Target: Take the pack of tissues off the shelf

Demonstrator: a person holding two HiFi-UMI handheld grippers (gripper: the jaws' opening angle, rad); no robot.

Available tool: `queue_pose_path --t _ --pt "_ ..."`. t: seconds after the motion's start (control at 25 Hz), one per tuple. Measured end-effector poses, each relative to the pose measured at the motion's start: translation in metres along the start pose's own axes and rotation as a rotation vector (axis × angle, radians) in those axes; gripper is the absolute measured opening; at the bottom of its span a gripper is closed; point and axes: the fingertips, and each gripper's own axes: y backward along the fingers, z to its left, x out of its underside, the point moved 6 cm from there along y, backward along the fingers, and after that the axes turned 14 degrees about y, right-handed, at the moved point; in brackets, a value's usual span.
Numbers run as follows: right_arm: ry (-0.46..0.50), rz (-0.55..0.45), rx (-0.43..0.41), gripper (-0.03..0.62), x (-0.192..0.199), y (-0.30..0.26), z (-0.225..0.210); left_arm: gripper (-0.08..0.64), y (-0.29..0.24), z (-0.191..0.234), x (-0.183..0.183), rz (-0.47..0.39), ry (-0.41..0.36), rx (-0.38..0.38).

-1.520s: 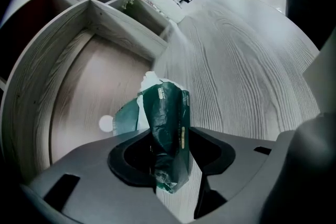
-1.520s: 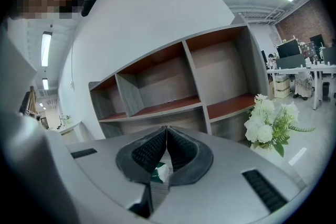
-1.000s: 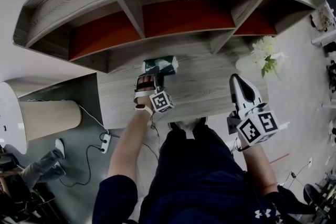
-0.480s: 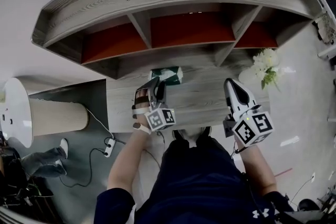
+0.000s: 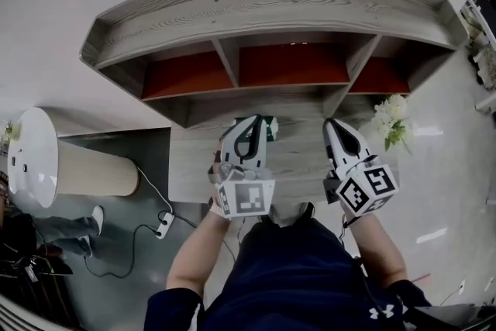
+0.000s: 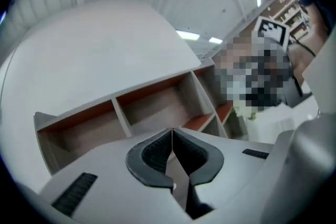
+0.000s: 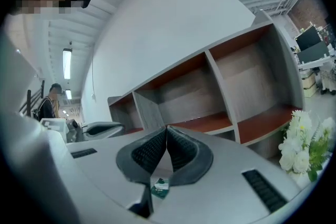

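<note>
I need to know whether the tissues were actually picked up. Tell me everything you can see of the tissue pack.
The pack of tissues is a small dark green packet with white print. It lies on the grey wood-grain top just in front of the middle compartment of the shelf. The left gripper, whose jaws have just closed on nothing, hovers in front and hides most of it. The right gripper is shut too, apart from it. Nothing holds it.

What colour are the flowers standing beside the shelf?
The flowers are white; the right gripper view shows them best.
</note>
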Motion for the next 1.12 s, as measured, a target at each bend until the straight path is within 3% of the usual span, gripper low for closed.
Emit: queue_pose_path --t 0.12,0.16,0.28,0.36,0.6,1.12 --pt "0.038 -0.033 0.005 0.012 -0.018 -0.001 0.000 0.021 0.007 0.007 -0.041 -0.102 0.047 0.008" --pt "0.053 -0.042 0.008 0.012 -0.024 0.000 0.001 0.021 0.009 0.009 -0.050 -0.134 0.098 0.002" --pt "0.104 -0.081 0.016 0.012 -0.043 0.001 0.004 0.021 0.012 0.016 -0.064 -0.188 0.357 -0.024" --pt "0.142 -0.119 0.017 0.012 -0.055 0.000 0.007 0.021 0.011 0.018 -0.069 -0.189 0.426 -0.014" --pt "0.203 -0.180 0.029 0.012 -0.072 0.008 0.016 0.021 0.012 0.016 -0.072 -0.180 0.458 0.021" --pt "0.239 -0.197 0.034 0.012 -0.079 0.008 0.012 0.021 0.002 0.007 -0.065 -0.144 0.479 0.059"
